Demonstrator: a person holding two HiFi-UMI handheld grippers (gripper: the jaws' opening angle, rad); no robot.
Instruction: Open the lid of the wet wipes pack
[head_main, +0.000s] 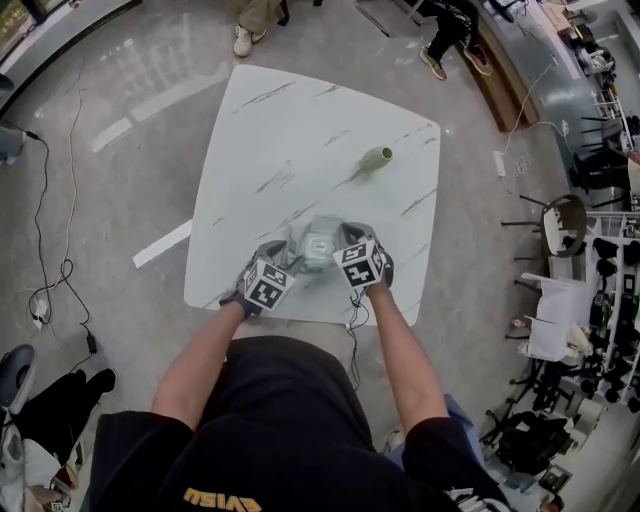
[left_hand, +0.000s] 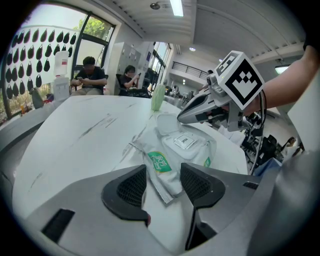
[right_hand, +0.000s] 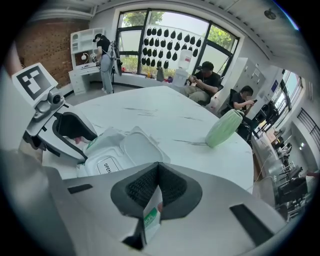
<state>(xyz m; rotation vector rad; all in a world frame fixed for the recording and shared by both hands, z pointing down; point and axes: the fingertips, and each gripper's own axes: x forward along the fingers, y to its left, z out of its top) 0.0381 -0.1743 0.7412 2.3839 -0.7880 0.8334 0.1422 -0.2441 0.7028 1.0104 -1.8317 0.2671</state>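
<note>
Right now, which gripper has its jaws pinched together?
The right gripper, pinching the wipes pack by its edge; the left gripper grips the pack's end with jaws apart.

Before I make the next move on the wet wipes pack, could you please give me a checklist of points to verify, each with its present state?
1. Lid of the wet wipes pack flipped open: ok, it stands up behind the opening.
2. Left gripper steadies the pack: ok, its pads meet both sides of the pack's end.
3. Right gripper has a hold: ok, its jaws are shut on a thin edge of the pack.
4. Sticker marked OPEN lies flat over the opening: ok.
5. Green vase is clear of the work: ok, it is well apart from the pack on the table.
</note>
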